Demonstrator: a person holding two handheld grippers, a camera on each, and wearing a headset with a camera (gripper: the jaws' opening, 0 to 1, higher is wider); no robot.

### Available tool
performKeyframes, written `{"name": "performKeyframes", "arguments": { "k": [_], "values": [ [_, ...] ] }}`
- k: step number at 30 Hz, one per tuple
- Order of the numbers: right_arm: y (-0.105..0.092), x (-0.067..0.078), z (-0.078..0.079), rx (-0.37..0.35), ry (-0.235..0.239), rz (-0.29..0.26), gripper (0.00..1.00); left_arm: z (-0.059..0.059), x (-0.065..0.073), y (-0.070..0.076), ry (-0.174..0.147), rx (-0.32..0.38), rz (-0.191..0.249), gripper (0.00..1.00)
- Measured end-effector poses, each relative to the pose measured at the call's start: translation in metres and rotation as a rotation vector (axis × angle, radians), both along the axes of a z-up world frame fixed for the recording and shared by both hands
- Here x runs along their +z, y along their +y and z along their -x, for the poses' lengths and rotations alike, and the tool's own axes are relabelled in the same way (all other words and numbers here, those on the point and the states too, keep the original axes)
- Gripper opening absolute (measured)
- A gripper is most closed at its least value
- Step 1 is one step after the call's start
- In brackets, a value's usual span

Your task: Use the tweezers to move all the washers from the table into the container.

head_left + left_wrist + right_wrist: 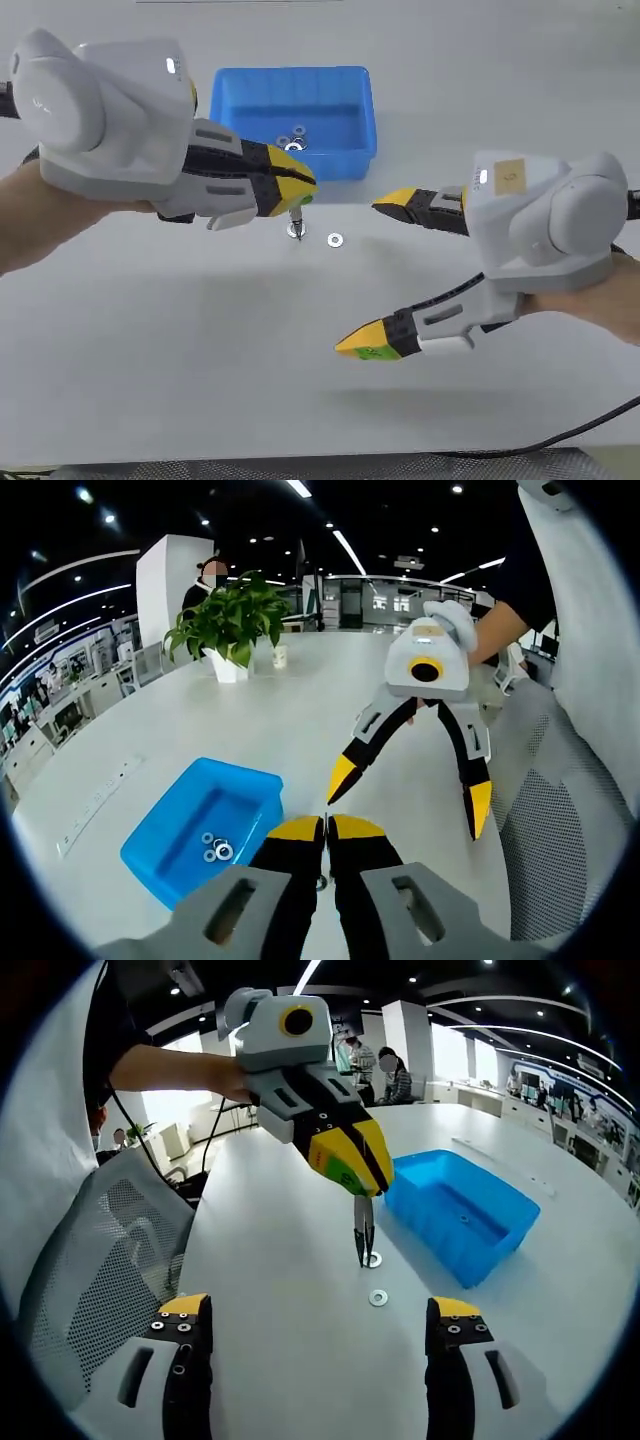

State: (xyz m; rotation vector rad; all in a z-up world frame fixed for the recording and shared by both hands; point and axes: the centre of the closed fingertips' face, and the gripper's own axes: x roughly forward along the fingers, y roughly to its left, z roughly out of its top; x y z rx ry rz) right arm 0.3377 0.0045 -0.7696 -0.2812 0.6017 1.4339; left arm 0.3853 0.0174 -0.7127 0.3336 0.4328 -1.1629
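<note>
The left gripper (300,188) has its jaws pressed together on the tweezers (296,214), which hang nearly upright, their long axis pointing straight down at the table (150,380). The tips stand on or just over one washer (296,232); whether they have it pinched is too small to tell. A second washer (335,239) lies on the bare table just beside it, at about 4 o'clock from the first in the head view. The blue container (230,120) sits near, at 12 o'clock from both, with a few washers (296,138) on its floor. So the coming carry looks short: up, then toward 12 o'clock over the near wall. The right gripper (359,277) is spread wide and empty, at about 4 o'clock from the washers on the table. It is near them, but the left gripper is nearer and holds the tool. A tan sticker (510,176) on the right gripper's body carries one character, too small to read surely; no brand name can be made out.
</note>
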Motion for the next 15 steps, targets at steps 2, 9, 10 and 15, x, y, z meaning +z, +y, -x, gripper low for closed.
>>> {"name": "performKeyframes", "arguments": {
  "k": [2, 9, 10, 15],
  "values": [
    [0.004, 0.001, -0.008, -0.021, 0.016, -0.025, 0.81, 0.001, 0.0, 0.0, 0.004, -0.003, 0.003, 0.06],
    [0.02, -0.01, -0.022, 0.031, -0.014, 0.008, 0.71, 0.005, 0.0, 0.001, 0.029, -0.001, 0.022, 0.06],
    [0.024, -0.012, -0.023, 0.053, -0.02, 0.017, 0.7, 0.004, 0.0, 0.002, 0.03, 0.004, 0.026, 0.06],
    [0.041, -0.013, -0.022, 0.1, -0.018, 0.014, 0.61, 0.002, 0.0, 0.006, 0.038, 0.02, 0.024, 0.06]
  ]
}}
